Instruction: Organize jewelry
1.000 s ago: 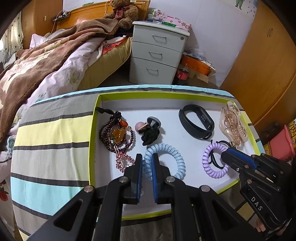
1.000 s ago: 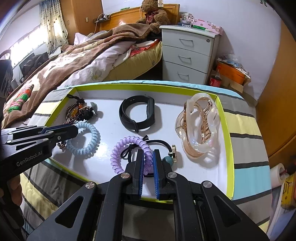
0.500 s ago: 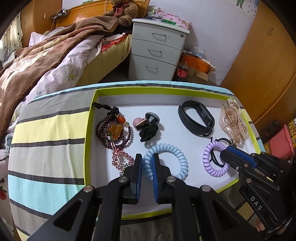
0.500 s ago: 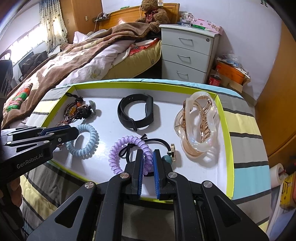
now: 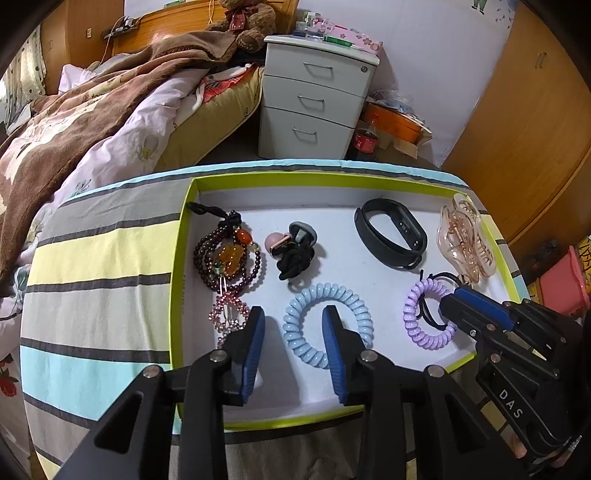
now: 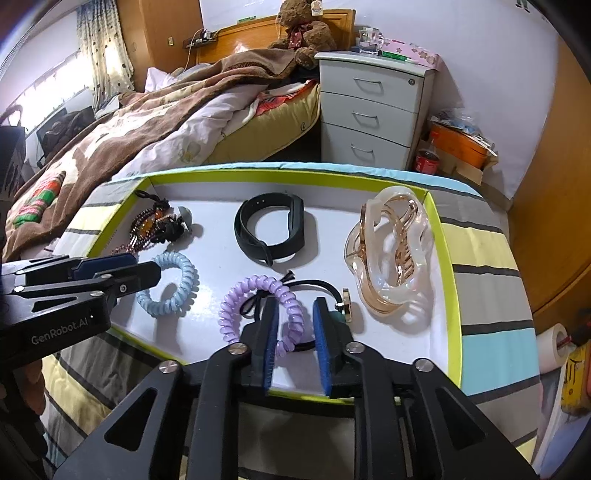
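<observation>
Now left hand-held gripper [image 5: 293,319] part-open astride blue coil tie [image 5: 327,323], right hand-held gripper [image 6: 294,314] likewise, seemingly brushing purple coil tie [image 6: 258,295]

Unmade bed with brown blanket [image 6: 155,122] stood behind striped tablecloth [image 5: 99,280]. Brown teddy bear [image 6: 301,31] sat against wooden headboard [image 6: 236,38]. White three-drawer cabinet [image 5: 314,99] adjoined white wall [image 6: 491,55]; daylight entered curtained window [image 6: 99,59].

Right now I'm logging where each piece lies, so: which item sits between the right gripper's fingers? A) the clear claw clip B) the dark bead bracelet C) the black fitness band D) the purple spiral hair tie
D: the purple spiral hair tie lies between the fingers of the right gripper in the wrist view, its jaws having just opened off it.
</observation>
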A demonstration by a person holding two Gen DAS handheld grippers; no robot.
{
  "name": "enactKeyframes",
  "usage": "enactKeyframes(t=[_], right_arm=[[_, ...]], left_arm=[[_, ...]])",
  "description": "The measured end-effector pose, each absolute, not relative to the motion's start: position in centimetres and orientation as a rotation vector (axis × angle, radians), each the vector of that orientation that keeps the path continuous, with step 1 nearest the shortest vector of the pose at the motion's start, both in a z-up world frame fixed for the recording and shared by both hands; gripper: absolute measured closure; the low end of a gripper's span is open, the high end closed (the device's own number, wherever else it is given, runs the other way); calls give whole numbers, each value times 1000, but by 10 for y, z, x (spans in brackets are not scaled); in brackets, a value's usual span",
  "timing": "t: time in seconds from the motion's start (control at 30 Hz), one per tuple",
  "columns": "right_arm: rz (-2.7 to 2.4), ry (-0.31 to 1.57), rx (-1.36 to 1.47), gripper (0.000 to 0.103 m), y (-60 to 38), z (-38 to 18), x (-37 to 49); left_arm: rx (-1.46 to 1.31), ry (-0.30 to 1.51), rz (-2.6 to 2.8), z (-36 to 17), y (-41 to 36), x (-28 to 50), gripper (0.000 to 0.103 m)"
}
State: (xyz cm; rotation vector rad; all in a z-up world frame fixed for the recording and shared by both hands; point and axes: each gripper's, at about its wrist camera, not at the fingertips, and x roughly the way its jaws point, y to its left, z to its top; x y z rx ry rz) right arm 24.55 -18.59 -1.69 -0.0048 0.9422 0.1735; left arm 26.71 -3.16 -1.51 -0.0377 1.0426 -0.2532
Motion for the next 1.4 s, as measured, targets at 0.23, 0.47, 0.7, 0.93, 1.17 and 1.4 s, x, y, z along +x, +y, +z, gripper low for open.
enactKeyframes(t=[0.23, 0.47, 0.7, 0.93, 1.17, 1.4], right_arm=[[170, 916, 9, 76, -187, -6, 239], [159, 870, 27, 76, -190, 8, 222], [149, 816, 49, 75, -193, 21, 199], [149, 769, 65, 75, -193, 32, 170], [133, 724, 35, 75, -191, 36, 146], [102, 701, 52, 75, -196, 36, 129]], left_arm=[[-34, 1025, -239, -6, -30, 262, 59], [-33, 964, -208, 13, -26, 245, 52], [-35, 905, -163, 25, -25, 218, 50], [-30, 871, -132, 29, -29, 188, 50], [17, 823, -93, 29, -39, 160, 50], [23, 775, -72, 30, -41, 139, 50]])
